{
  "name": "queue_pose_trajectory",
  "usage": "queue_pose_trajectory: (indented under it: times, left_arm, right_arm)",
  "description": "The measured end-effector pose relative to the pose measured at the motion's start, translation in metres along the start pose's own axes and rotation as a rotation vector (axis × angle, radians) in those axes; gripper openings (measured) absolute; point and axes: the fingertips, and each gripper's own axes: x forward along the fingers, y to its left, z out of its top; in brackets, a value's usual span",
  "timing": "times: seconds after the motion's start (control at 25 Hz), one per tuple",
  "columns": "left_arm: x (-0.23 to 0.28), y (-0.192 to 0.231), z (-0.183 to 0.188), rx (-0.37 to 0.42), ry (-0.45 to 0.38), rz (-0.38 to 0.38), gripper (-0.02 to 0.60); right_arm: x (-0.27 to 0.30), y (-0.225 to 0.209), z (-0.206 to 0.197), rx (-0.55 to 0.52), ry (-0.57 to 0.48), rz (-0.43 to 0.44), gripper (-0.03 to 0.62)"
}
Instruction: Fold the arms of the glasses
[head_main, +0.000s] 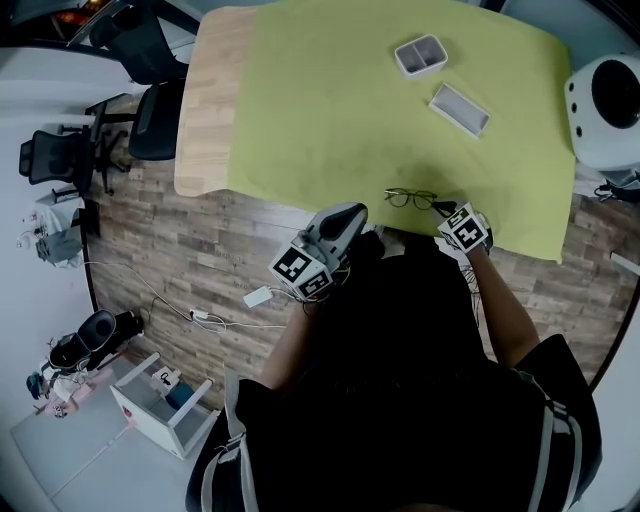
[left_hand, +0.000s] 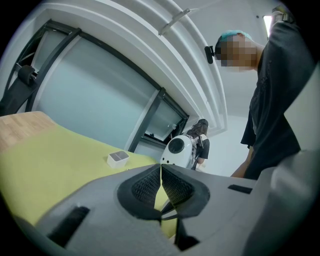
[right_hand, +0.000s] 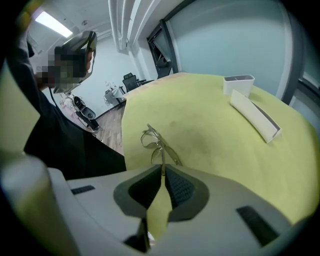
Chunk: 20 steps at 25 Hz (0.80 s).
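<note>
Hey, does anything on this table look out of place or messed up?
Nothing spilled or broken. The glasses sit close to the green cloth's near edge, one arm pinched in the right tool. The cloth leaves a strip of the wooden table bare.

Table (head_main: 205, 100): cloth (head_main: 330, 120) laid over most of its top, with an uncovered strip at the left end
- On the cloth, far side, right of centre: small box (head_main: 421, 55); long tray (head_main: 459, 109) to its right and nearer, the two apart
- On the cloth, by the near edge, right of centre: glasses (head_main: 411, 199), lenses to the left, one arm reaching right into the closed jaws of the right gripper (head_main: 446, 212)
- Left gripper (head_main: 345, 218): at the table's near edge, left of the glasses and apart from them
- Beyond the table's right end: rounded machine (head_main: 605, 105)
- Left of the table, on the floor: office chairs (head_main: 150, 90)
- Floor, near left: cable (head_main: 200, 316), small shelf unit (head_main: 165, 400)
</note>
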Motion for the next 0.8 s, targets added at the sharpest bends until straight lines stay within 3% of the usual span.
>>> queue_pose_trajectory:
  times: [0.8]
  left_arm:
    - [-0.009,-0.002,-0.002,0.008,-0.003,0.002,0.023]
  right_arm:
    - [0.023,-0.001,-0.008,0.046,0.016,0.002,0.043]
